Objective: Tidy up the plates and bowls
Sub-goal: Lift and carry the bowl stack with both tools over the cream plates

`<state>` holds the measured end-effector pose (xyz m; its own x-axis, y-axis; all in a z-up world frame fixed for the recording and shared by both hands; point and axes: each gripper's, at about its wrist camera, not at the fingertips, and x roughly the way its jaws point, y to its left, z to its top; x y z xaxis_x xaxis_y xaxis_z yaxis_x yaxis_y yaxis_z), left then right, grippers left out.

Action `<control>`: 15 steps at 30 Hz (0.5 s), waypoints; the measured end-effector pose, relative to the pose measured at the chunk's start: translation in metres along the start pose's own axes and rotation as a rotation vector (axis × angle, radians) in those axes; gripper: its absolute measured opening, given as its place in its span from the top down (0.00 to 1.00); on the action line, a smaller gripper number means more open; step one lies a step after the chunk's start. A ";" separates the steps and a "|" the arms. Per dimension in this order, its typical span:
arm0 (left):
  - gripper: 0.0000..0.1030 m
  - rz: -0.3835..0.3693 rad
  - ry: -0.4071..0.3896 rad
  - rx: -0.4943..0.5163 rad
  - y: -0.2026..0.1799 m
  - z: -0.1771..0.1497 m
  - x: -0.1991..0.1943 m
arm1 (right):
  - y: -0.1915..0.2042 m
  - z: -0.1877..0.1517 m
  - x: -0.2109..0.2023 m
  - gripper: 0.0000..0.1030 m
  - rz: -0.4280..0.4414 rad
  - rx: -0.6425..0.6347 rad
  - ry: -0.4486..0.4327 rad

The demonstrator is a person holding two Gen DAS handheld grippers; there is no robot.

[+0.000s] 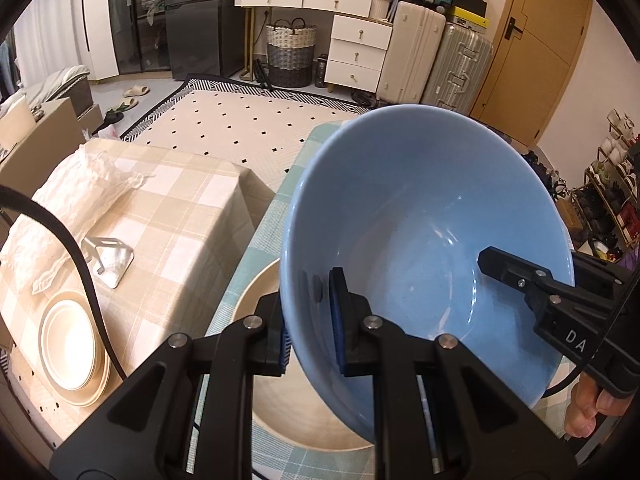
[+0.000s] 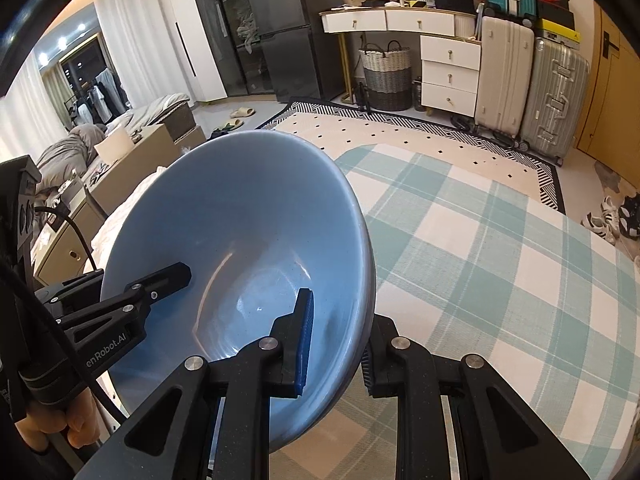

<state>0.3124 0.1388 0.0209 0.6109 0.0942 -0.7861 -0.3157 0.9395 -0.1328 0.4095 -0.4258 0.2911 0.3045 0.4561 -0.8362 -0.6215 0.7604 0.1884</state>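
Two grippers, left gripper (image 1: pixel 310 320) and right gripper (image 2: pixel 336 344), clamp opposite rim edges of our blue bowl (image 1: pixel 424 248), held above the checked table (image 2: pixel 480 264); uneven pulling could slip it.

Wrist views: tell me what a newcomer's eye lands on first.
The big blue bowl fills the middle of both views, held tilted above the teal checked tablecloth. The left claw pinches one side of its rim and the right claw the opposite side. Off to the left, a stack of cream plates sits on a beige checked cloth.
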 end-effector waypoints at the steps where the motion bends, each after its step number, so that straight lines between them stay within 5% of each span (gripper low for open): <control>1: 0.87 0.000 0.004 -0.006 0.006 -0.003 -0.001 | 0.002 -0.001 0.002 0.80 0.002 -0.004 0.004; 15: 0.88 0.007 0.060 -0.042 0.034 -0.036 0.029 | 0.016 -0.016 0.033 0.80 0.001 -0.026 0.073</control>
<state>0.2929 0.1613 -0.0281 0.5644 0.0797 -0.8217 -0.3506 0.9242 -0.1512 0.3982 -0.4058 0.2579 0.2506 0.4214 -0.8716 -0.6409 0.7470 0.1769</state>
